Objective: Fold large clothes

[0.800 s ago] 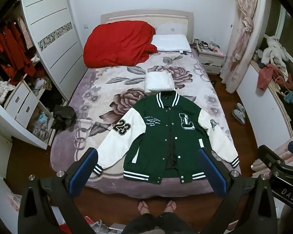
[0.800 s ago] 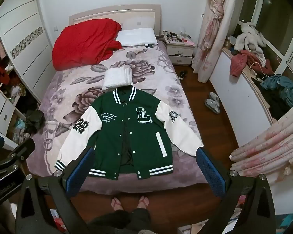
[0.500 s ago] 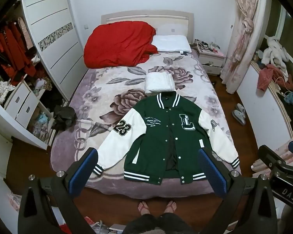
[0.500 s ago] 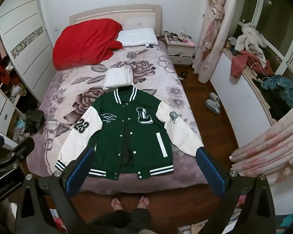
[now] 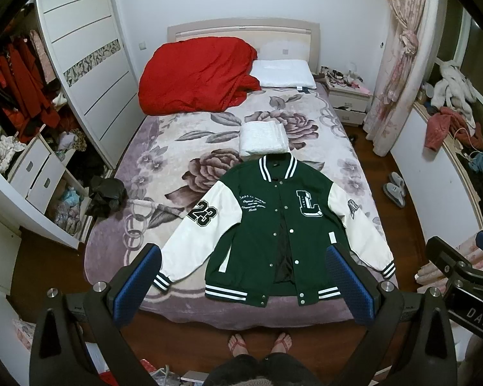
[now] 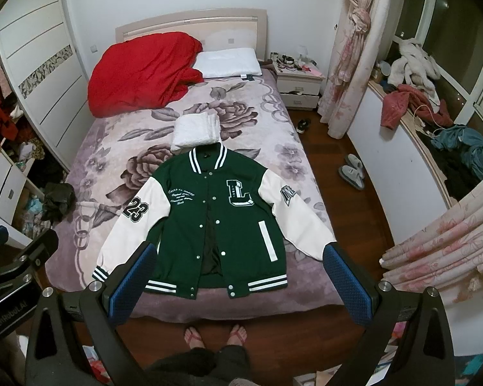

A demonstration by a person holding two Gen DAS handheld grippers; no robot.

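Note:
A green varsity jacket (image 5: 267, 225) with white sleeves lies flat, front up, at the foot of the bed (image 5: 164, 148), collar away from me. It also shows in the right wrist view (image 6: 209, 222). Its front is partly unbuttoned and the sleeves spread outward. My left gripper (image 5: 244, 284) is open and empty, held high above the bed's foot edge. My right gripper (image 6: 238, 281) is open and empty at the same height, beside the left one.
A folded white cloth (image 5: 263, 138) lies just beyond the collar. A red duvet (image 5: 196, 74) and a white pillow (image 5: 283, 74) sit at the headboard. Wardrobe (image 5: 80, 64) at left, nightstand (image 5: 347, 96) and slippers (image 5: 394, 189) at right. My feet (image 5: 257, 342) stand at the bed's foot.
Both grippers have drifted very slightly; the jacket has not moved and both stay open.

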